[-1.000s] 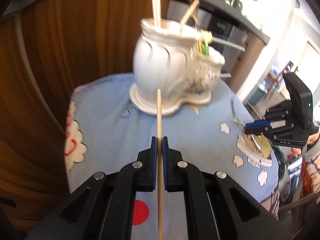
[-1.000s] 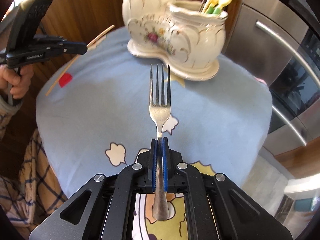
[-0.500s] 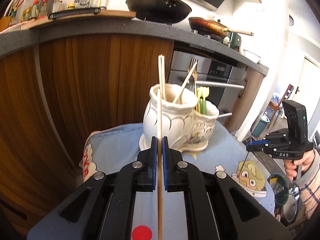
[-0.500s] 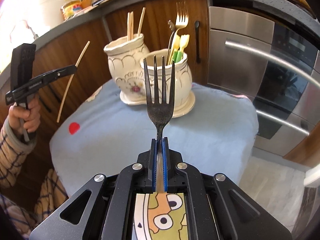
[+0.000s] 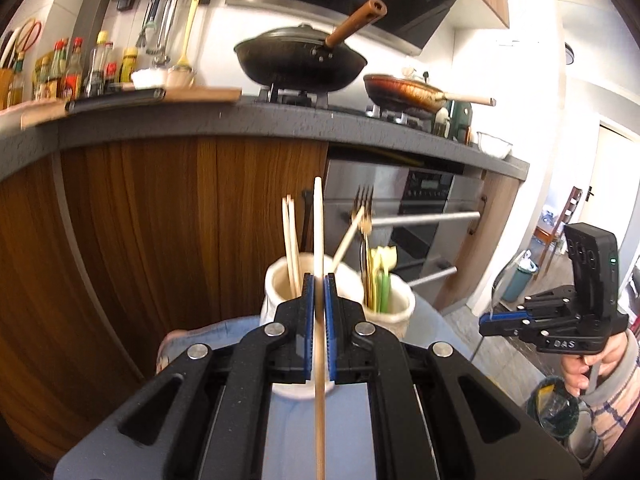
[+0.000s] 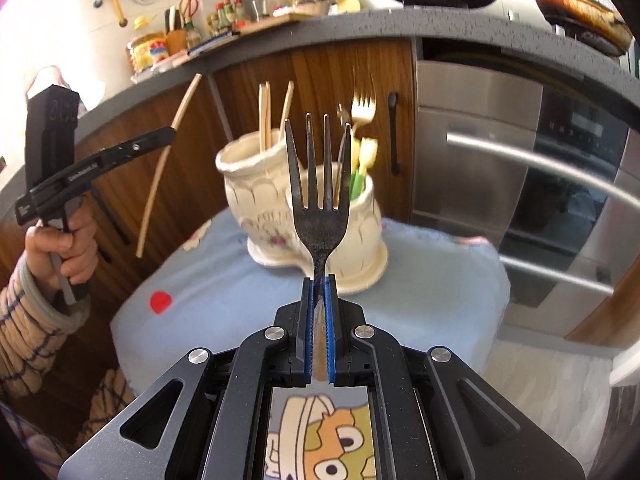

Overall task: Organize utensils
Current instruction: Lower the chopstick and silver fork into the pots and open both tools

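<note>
Left gripper [image 5: 319,280] is clamped tight on a single wooden chopstick [image 5: 318,216], its tip poking up in front of the ceramic utensil holder [image 6: 280,204]. Right gripper [image 6: 319,282] is pinched hard on the neck of a metal fork [image 6: 319,184], tines up, lined up with the holder's nearer cup. That twin-cup holder sits on the blue cartoon cloth [image 6: 420,288] covering the small table, chopsticks [image 6: 265,118] standing in one cup, a fork and green-and-yellow utensils [image 6: 362,160] in the other. Both held pieces hang in the air, clear of the cloth.
</note>
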Demonstrator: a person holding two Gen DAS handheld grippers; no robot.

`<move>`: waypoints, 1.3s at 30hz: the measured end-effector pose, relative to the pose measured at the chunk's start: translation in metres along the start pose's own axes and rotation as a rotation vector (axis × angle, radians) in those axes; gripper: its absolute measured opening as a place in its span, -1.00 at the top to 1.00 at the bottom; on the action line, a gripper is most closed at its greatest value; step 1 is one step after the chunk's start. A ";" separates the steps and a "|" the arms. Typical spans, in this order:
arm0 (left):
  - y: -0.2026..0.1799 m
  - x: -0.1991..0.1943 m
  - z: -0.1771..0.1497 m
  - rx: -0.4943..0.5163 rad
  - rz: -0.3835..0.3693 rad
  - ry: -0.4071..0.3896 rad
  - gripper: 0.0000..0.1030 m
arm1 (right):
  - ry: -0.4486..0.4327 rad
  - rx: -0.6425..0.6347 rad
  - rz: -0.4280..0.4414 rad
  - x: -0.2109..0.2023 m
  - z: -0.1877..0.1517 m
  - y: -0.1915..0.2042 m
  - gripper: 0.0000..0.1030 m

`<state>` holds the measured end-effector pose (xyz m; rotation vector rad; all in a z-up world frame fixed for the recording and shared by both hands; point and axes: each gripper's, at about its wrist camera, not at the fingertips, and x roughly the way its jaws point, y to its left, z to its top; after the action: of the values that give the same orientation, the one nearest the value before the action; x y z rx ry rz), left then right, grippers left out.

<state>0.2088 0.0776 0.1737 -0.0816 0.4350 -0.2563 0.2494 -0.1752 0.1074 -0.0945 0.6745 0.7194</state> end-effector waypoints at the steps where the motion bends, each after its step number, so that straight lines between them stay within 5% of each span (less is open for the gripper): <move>1: -0.001 0.002 0.005 0.000 -0.001 -0.009 0.91 | -0.010 -0.003 0.001 -0.002 0.005 0.001 0.88; 18: 0.000 0.043 0.069 -0.070 0.072 -0.223 0.91 | -0.127 -0.038 0.026 -0.001 0.095 0.008 0.88; 27: -0.001 0.065 0.048 -0.072 0.107 -0.290 0.91 | -0.120 -0.036 -0.024 0.032 0.114 0.008 0.88; 39: -0.007 0.077 -0.001 -0.062 0.128 -0.227 0.91 | -0.030 -0.030 -0.048 0.070 0.085 0.009 0.88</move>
<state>0.2739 0.0510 0.1424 -0.1414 0.2216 -0.1062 0.3279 -0.1026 0.1334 -0.1268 0.6307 0.6839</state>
